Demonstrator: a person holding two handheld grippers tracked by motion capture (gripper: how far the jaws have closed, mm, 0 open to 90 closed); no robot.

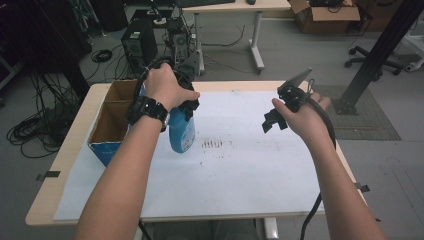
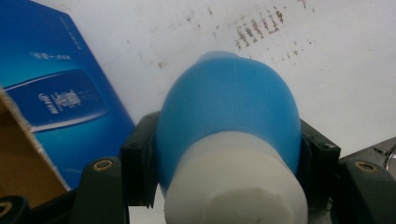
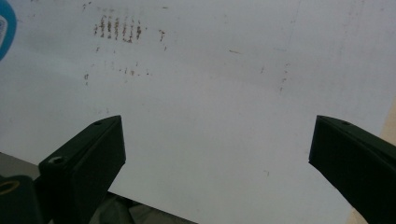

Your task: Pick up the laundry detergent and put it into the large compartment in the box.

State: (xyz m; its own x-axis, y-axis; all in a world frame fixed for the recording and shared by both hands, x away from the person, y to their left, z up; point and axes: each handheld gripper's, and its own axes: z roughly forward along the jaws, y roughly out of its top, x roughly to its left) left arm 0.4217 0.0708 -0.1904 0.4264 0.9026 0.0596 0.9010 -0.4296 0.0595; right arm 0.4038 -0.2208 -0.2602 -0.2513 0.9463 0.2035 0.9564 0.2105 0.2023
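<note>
The 2 black jaws of the left gripper (image 2: 229,154) are clamped on either side of a blue plastic bottle (image 2: 229,116) with a white cap (image 2: 236,186), pressing on its rounded shoulder just above the cap, which sits nearest the camera in the left gripper view. From the high view the bottle (image 1: 182,132) hangs from that gripper (image 1: 187,105) beneath the person's left hand (image 1: 167,87), with its bottom end down near or on the white paper sheet (image 1: 250,170) that covers the table (image 1: 72,145); whether it actually touches I cannot tell. It is just beside an open cardboard box (image 1: 112,125) with blue printed sides, which stands at the left edge of the sheet and shows a divider across its brown inside. Close to the bottle on the other side, a patch of small brown marks (image 1: 212,145) stains the paper. The right gripper (image 3: 217,154) holds nothing, its 2 jaws spread wide over bare paper, and in the high view it (image 1: 274,120) is raised over the right part of the sheet in the person's right hand (image 1: 302,117), well apart from the bottle. A black wristwatch (image 1: 150,111) circles the left wrist.
</note>
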